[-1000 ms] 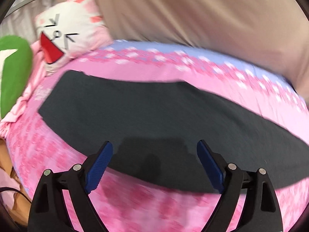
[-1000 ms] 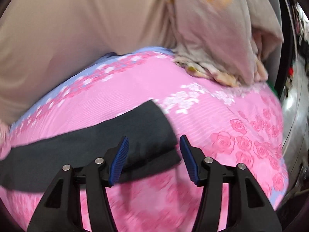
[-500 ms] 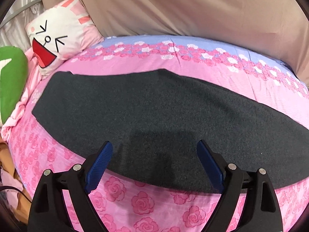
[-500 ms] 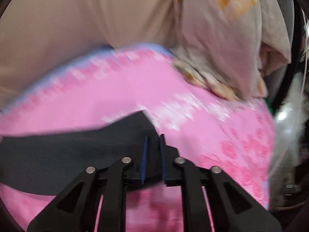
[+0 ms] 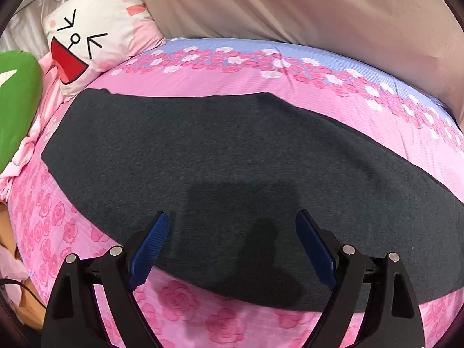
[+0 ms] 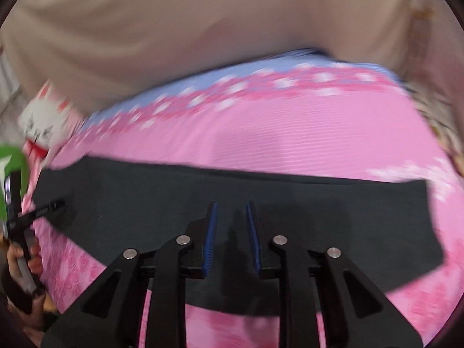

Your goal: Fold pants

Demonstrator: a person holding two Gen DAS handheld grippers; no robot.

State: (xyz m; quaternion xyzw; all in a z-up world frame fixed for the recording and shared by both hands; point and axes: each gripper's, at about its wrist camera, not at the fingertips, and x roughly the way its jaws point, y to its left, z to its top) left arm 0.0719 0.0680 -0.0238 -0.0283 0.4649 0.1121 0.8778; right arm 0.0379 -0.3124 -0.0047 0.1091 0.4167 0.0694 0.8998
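Dark grey pants lie flat across the pink rose bedsheet, folded into one long strip. My left gripper hangs open over their near edge, with nothing between its blue pads. In the blurred right wrist view the pants run left to right, and their right end lies flat at the far right. My right gripper hovers over the middle of them. Its jaws stand a narrow gap apart and are opening, with no cloth seen pinched. The left gripper shows at the far left in a person's hand.
A white pillow with a cartoon face and a green cushion lie at the left end of the bed. Beige cloth hangs along the far side. A crumpled floral blanket sits at the right end.
The right gripper closed from wide to a narrow gap at the pants' right end, then swung left to over their middle. The left gripper dipped slightly toward the pants and stayed open.
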